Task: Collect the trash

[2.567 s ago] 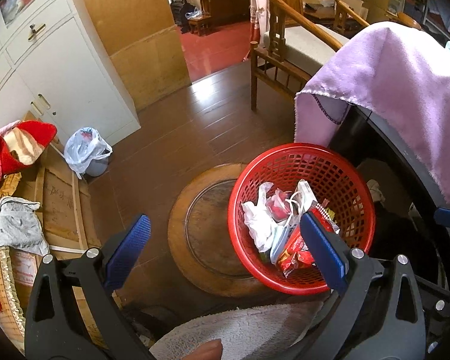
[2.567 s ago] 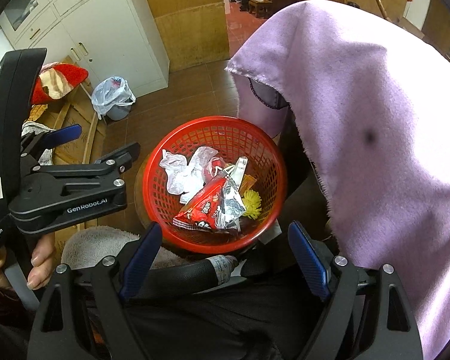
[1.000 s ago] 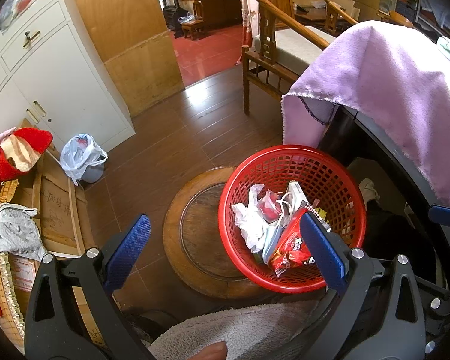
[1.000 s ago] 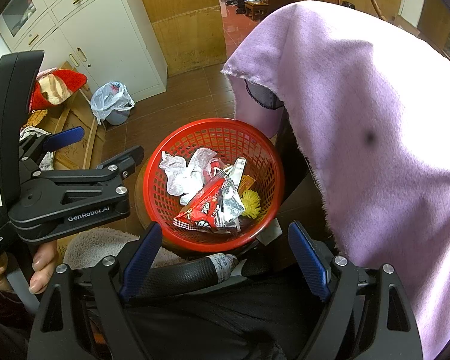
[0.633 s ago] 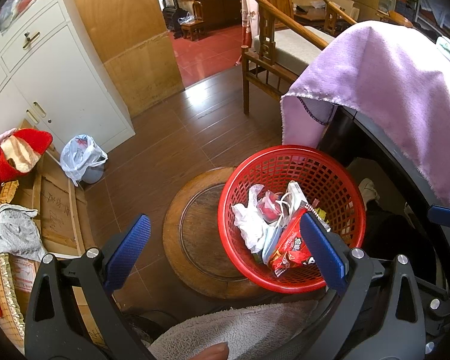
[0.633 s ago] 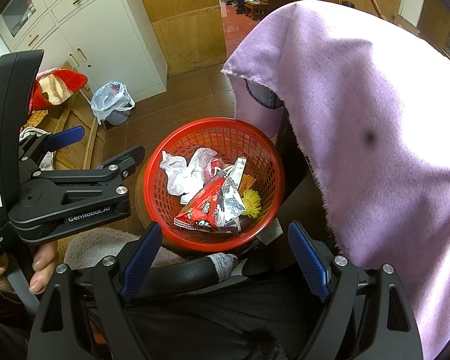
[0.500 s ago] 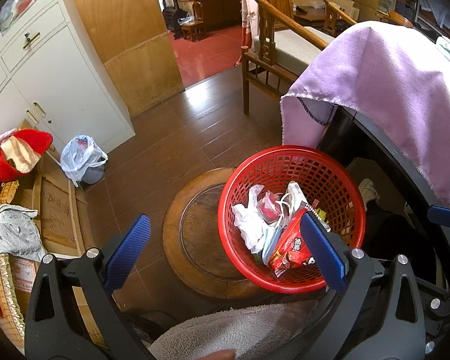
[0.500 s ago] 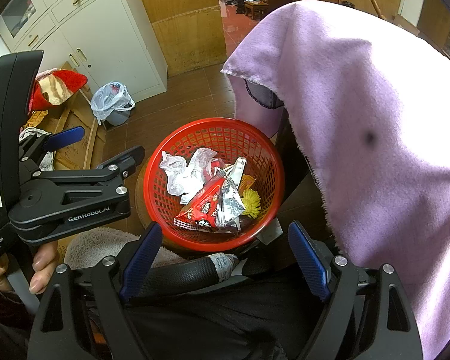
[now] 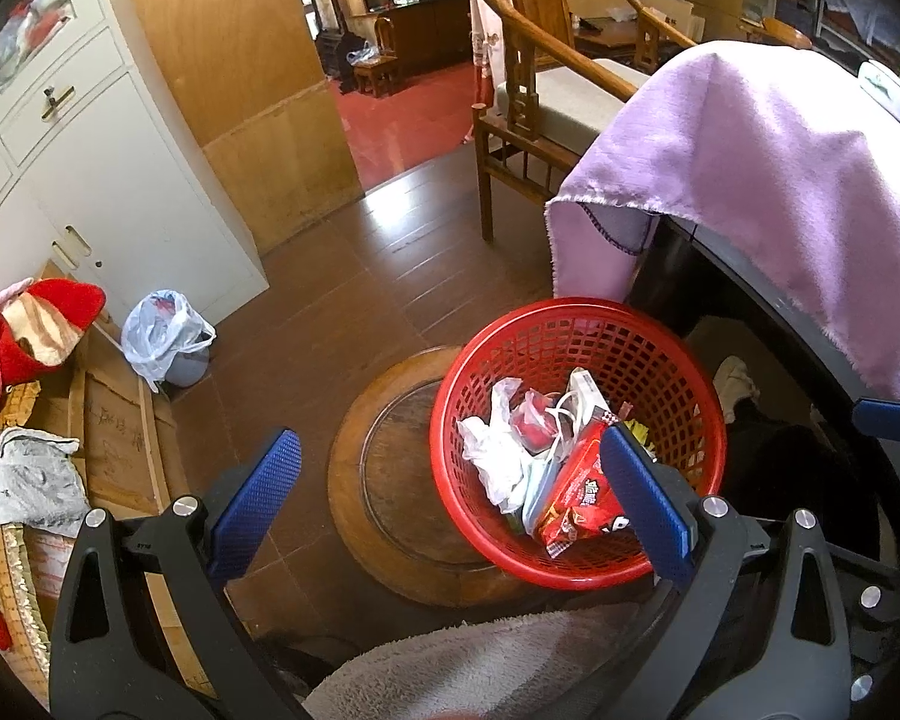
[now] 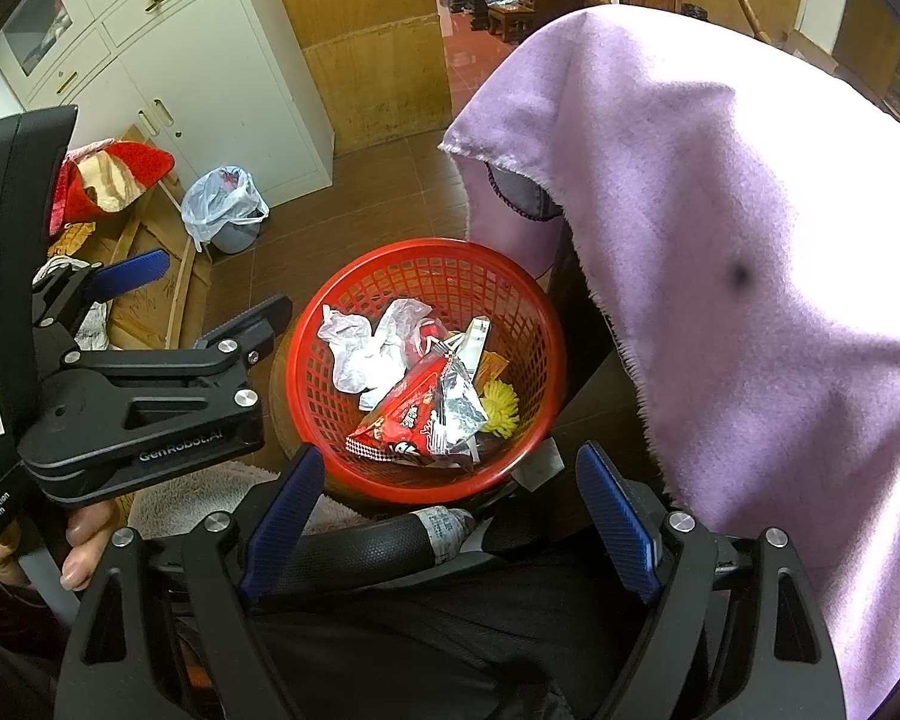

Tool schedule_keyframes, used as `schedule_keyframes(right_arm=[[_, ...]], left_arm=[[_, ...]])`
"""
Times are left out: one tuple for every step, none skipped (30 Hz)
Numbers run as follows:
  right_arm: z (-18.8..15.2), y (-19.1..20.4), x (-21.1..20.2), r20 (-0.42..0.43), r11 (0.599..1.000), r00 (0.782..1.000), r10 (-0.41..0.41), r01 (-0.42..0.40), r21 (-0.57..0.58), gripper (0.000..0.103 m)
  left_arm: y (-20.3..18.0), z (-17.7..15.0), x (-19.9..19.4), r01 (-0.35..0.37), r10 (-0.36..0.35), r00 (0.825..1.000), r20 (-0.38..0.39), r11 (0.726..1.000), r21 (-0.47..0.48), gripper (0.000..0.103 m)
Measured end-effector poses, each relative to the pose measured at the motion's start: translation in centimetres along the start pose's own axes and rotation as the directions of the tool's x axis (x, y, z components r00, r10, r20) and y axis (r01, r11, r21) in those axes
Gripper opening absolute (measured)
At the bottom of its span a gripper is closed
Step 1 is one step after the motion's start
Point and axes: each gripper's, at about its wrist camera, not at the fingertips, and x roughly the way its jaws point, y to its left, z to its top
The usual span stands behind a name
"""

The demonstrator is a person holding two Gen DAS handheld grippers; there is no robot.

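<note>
A red mesh basket (image 9: 678,360) stands on a round wooden stool (image 9: 384,480) and also shows in the right wrist view (image 10: 384,288). It holds crumpled white plastic (image 10: 360,354), a red snack wrapper (image 10: 414,414) and a yellow scrap (image 10: 501,408). The wrapper also shows in the left wrist view (image 9: 576,510). My left gripper (image 9: 444,498) is open and empty, above and left of the basket. My right gripper (image 10: 450,510) is open and empty, above the basket's near rim. The left gripper's body (image 10: 138,396) shows at the left of the right wrist view.
A purple cloth (image 10: 720,240) drapes over a dark table to the right, close to the basket. A small bin lined with a plastic bag (image 9: 168,342) stands by the white cabinet (image 9: 90,180). A wooden chair (image 9: 540,120) is behind. Cardboard and clothes lie at the left.
Both grippers stay open and almost still. The left view has drifted slightly since 2.6 s ago, the basket sitting a touch further left.
</note>
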Motion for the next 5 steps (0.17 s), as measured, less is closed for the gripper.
schedule_keyframes(right_arm=[[0.02, 0.0, 0.02, 0.0, 1.0, 1.0, 0.0, 0.0, -0.001, 0.084], [0.0, -0.01, 0.01, 0.0, 1.0, 1.0, 0.0, 0.0, 0.001, 0.084], [0.02, -0.03, 0.02, -0.001, 1.0, 1.0, 0.0, 0.0, 0.001, 0.084], [0.0, -0.01, 0.01, -0.001, 1.0, 1.0, 0.0, 0.0, 0.001, 0.084], [-0.01, -0.01, 0.01, 0.0, 1.0, 1.0, 0.0, 0.0, 0.001, 0.084]], left_arm=[[0.05, 0.03, 0.0, -0.003, 0.003, 1.0, 0.001, 1.0, -0.004, 0.096], [0.1, 0.03, 0.0, -0.002, 0.002, 1.0, 0.002, 1.0, -0.004, 0.096], [0.2, 0.04, -0.03, 0.0, 0.0, 1.0, 0.002, 1.0, -0.006, 0.096], [0.2, 0.01, -0.03, 0.0, 0.0, 1.0, 0.001, 1.0, -0.007, 0.096], [0.27, 0.0, -0.04, 0.002, -0.002, 1.0, 0.0, 1.0, -0.012, 0.096]])
